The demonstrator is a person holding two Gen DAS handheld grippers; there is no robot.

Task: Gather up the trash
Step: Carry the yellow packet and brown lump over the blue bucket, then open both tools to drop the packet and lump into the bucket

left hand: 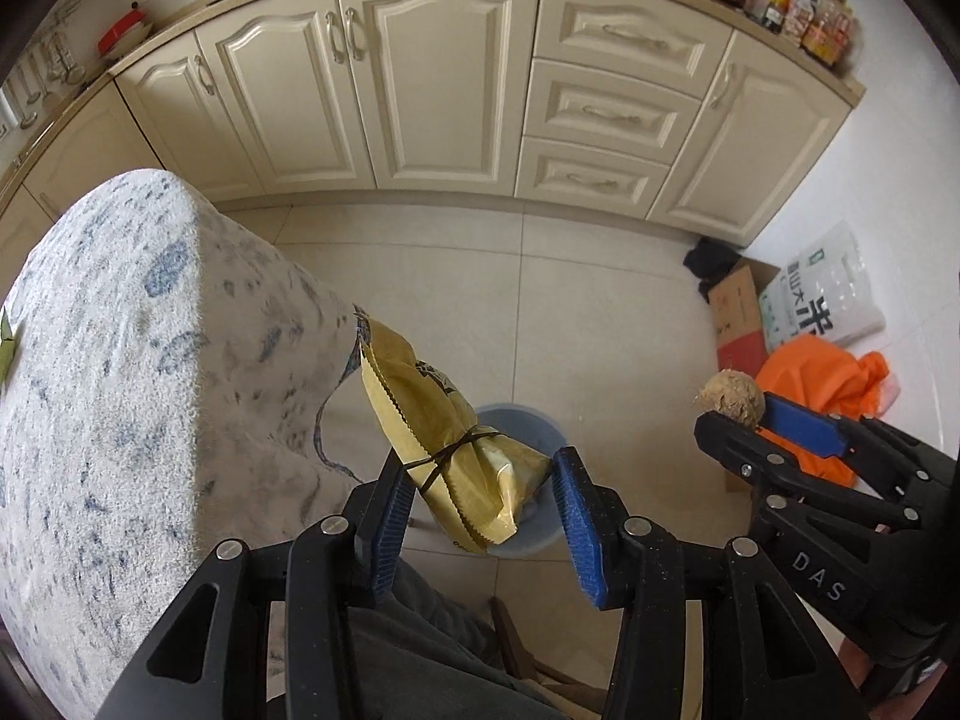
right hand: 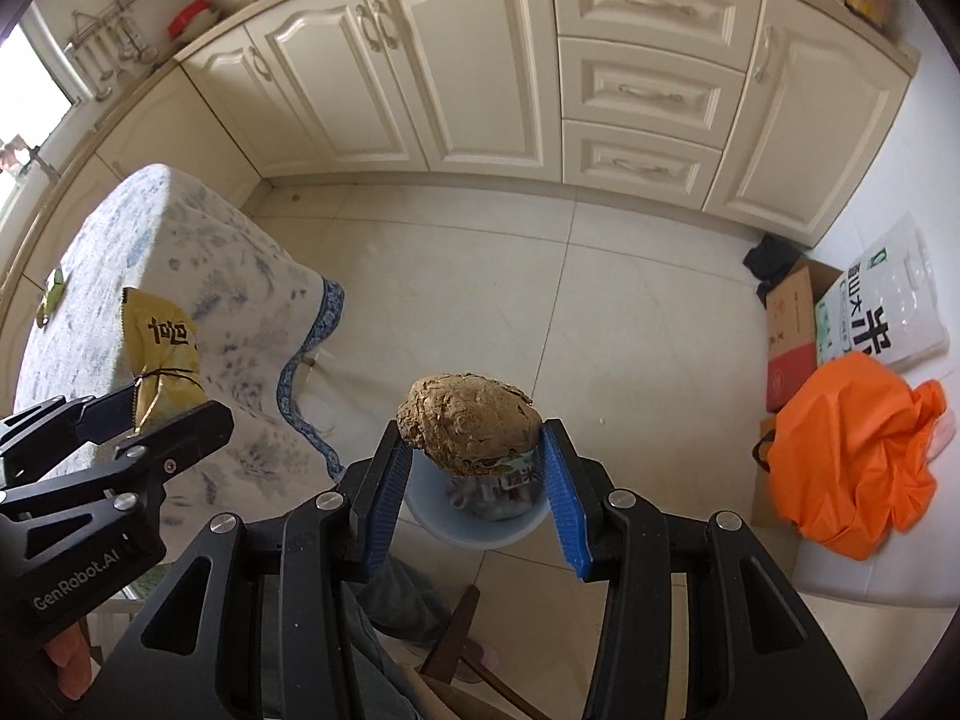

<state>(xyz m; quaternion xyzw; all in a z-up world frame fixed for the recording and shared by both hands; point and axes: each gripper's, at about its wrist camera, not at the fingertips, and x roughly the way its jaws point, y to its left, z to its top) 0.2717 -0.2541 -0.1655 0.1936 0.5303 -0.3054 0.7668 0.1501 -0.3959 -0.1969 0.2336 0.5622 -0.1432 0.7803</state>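
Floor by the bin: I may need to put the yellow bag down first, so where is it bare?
Bare tiles run from the bin up to the cabinets, and left to the tablecloth. The right wall is crowded: cardboard box, rice bag, orange bag. The bin already holds trash.

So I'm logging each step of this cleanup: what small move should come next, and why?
Probably open the right tongs and let the brown lump fall. In the right wrist view it hangs above the blue bin on the floor, which already holds wrappers. The left tongs look wide apart around the yellow snack bag, which seems not squarely over the bin, so it could follow.
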